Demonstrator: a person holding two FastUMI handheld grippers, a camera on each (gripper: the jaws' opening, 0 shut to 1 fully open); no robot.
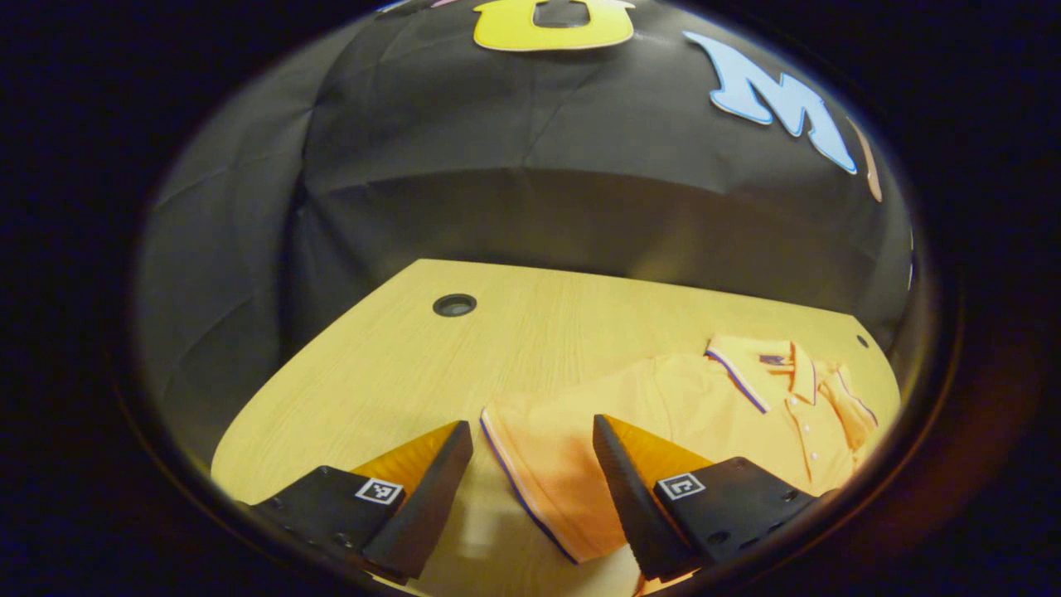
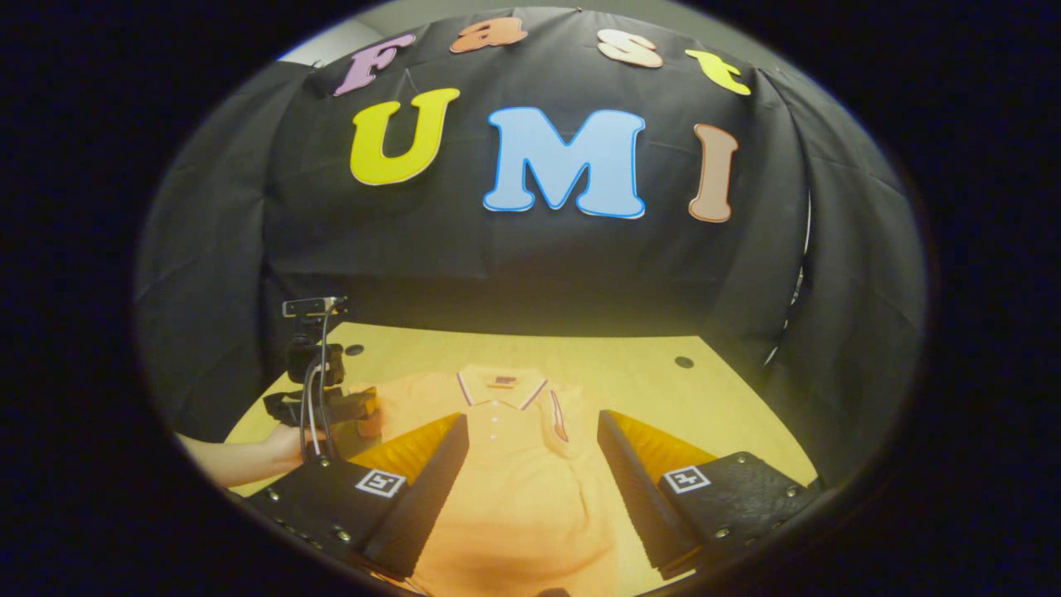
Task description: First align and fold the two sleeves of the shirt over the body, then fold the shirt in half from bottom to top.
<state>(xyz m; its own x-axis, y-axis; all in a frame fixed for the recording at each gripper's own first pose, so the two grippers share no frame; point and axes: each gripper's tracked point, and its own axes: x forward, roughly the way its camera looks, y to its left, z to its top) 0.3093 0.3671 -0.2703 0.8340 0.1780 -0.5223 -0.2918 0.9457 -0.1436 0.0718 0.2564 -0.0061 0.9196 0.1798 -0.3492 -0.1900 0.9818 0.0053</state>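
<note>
Beside the shirt [image 2: 514, 464], a hand [image 2: 286, 444] appears.

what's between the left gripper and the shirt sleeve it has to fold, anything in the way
Nothing visible. The left gripper is open right over the striped sleeve of the shirt, with only bare table around it.
</note>
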